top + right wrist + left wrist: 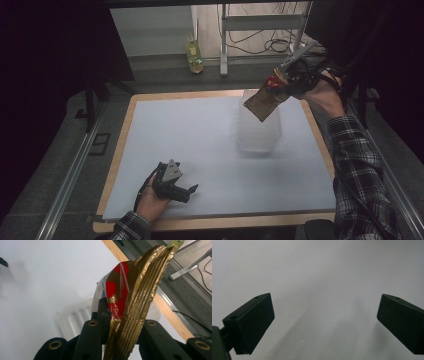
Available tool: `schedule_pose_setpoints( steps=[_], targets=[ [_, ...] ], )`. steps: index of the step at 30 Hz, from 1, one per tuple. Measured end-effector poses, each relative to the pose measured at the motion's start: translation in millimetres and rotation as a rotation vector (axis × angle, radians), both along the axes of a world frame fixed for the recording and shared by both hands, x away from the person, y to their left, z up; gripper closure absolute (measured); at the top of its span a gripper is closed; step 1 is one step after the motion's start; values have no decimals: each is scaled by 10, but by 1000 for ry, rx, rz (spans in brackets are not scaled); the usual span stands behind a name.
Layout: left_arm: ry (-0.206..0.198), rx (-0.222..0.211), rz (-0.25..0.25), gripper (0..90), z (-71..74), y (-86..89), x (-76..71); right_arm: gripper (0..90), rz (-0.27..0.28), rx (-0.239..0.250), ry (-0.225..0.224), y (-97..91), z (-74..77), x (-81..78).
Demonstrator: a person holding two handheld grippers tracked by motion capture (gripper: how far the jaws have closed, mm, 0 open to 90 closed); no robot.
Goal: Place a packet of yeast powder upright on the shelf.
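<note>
My right gripper (278, 85) is raised over the far right of the table, shut on a gold foil packet with red patches (262, 103). The packet hangs just above a white ribbed translucent container (257, 131) that stands on the white mat (200, 135). In the right gripper view the crinkled packet (136, 300) stands upright, pinched between the jaws of that gripper (122, 327), with the container (75, 320) below and behind. My left gripper (190, 192) rests low on the mat at the near left. It stands open (324, 322) with nothing between its jaws.
The mat lies on a wooden board (120, 150). A small yellow-green bag (193, 54) sits on the floor beyond the table, next to a metal frame (224, 45) and cables (270, 46). Metal rails (70, 175) run along both sides.
</note>
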State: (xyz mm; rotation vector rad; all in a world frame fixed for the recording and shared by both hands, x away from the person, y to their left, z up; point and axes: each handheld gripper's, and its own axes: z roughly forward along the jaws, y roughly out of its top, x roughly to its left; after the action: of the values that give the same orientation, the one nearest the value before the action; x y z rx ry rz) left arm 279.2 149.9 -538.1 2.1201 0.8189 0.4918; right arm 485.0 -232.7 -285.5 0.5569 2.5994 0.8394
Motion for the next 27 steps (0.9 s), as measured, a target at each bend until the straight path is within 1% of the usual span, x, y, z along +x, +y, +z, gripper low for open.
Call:
schedule_pose_setpoints(
  steps=[3, 6, 10, 15, 16, 22, 24, 25, 26, 27],
  targets=[
    [1, -2, 0, 14, 0, 2, 2, 772, 9, -23, -8, -33, -50, 76],
    [0, -1, 2, 14, -2, 6, 3, 773, 18, -37, -3, -46, -101, 141],
    [1, 0, 2, 14, -5, 7, 4, 773, 44, -64, -8, -47, -189, 231],
    [4, 1, 4, 14, -7, 11, 6, 773, 74, -93, -4, -39, -283, 295],
    [4, 2, 3, 14, -8, 11, 7, 773, 79, -93, 1, -37, -300, 303],
    [9, 5, 4, 14, -17, 3, 9, 775, 148, -90, 0, -30, -343, 326],
    [10, 8, 3, 15, -20, 1, 10, 775, 169, -97, 2, -19, -354, 327],
    [10, 8, 3, 15, -20, 1, 10, 775, 169, -97, 2, -19, -354, 327],
    [10, 10, 2, 15, -20, -1, 10, 775, 196, -109, -3, 4, -363, 326],
    [10, 11, 2, 15, -20, -1, 9, 775, 205, -113, -8, 15, -371, 331]
  ],
)
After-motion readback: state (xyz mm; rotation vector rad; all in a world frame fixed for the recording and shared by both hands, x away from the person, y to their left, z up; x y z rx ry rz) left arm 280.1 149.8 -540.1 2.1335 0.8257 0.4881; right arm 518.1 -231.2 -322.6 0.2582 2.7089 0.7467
